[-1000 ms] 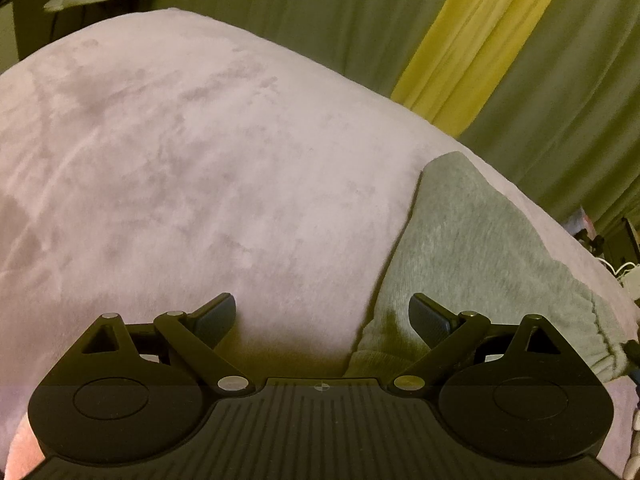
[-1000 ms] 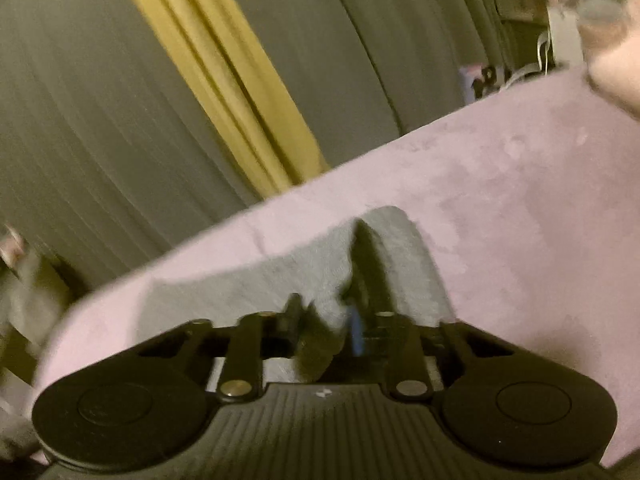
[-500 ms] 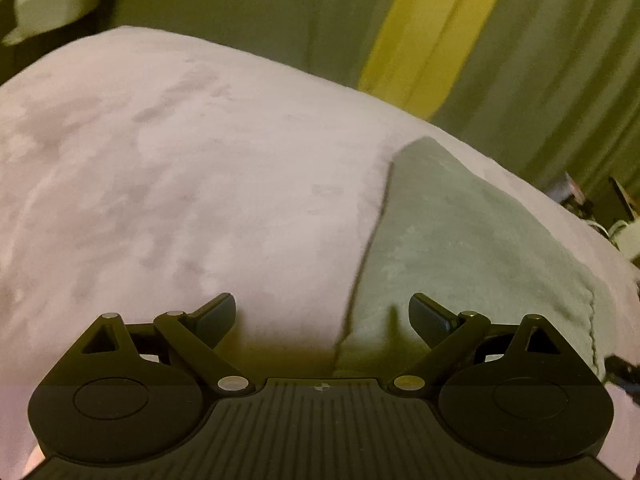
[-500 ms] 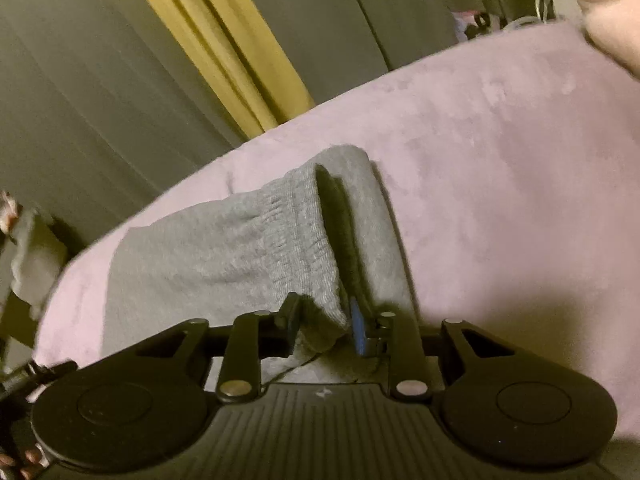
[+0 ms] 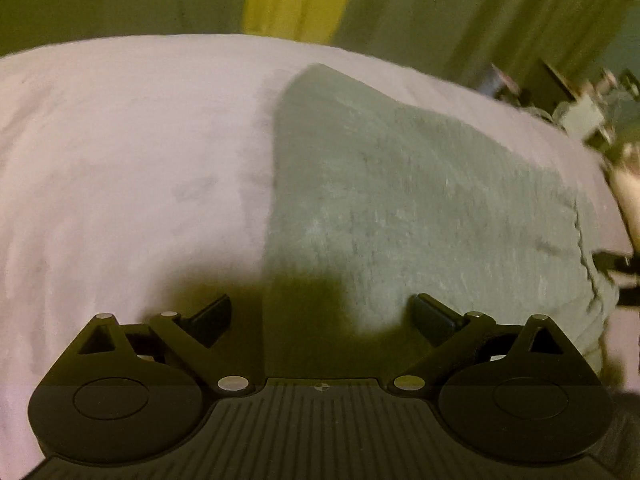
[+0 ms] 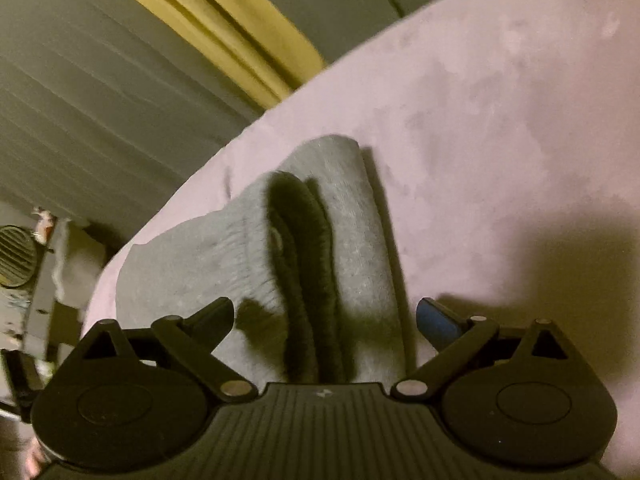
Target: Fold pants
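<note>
The gray sweatpants (image 6: 352,248) lie folded on the pink blanket (image 6: 500,120) (soft and fuzzy), stretchy waistband (image 6: 248,240) on top.

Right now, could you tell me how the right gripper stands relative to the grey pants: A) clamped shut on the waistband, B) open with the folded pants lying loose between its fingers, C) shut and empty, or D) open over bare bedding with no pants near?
B: the right gripper has just been opening and its jaws stand wide apart, with the folded grey pants resting unpinched between them on the pink bedding.
</note>
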Demonstrator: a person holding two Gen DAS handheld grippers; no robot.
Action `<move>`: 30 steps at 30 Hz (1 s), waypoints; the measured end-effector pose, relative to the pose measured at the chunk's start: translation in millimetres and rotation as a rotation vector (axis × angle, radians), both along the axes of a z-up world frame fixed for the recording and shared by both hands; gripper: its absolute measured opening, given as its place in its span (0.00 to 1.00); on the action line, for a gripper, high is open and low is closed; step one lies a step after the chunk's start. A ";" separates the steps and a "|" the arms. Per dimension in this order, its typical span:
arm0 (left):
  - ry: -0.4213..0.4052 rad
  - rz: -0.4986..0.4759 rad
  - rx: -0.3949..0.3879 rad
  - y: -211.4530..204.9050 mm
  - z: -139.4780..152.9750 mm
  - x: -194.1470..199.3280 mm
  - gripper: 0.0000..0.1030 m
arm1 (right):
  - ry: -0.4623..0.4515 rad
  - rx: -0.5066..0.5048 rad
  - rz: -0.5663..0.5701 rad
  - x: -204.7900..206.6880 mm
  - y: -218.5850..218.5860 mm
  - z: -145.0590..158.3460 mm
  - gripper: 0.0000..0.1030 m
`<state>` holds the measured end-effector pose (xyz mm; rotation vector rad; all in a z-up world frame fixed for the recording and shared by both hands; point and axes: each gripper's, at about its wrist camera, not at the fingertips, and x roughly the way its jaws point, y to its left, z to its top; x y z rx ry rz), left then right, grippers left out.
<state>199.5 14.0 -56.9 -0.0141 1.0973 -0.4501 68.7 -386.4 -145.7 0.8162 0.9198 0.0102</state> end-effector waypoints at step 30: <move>-0.012 -0.207 -0.189 -28.1 -33.3 40.3 1.00 | -0.063 0.208 0.253 58.1 -4.2 -31.2 0.91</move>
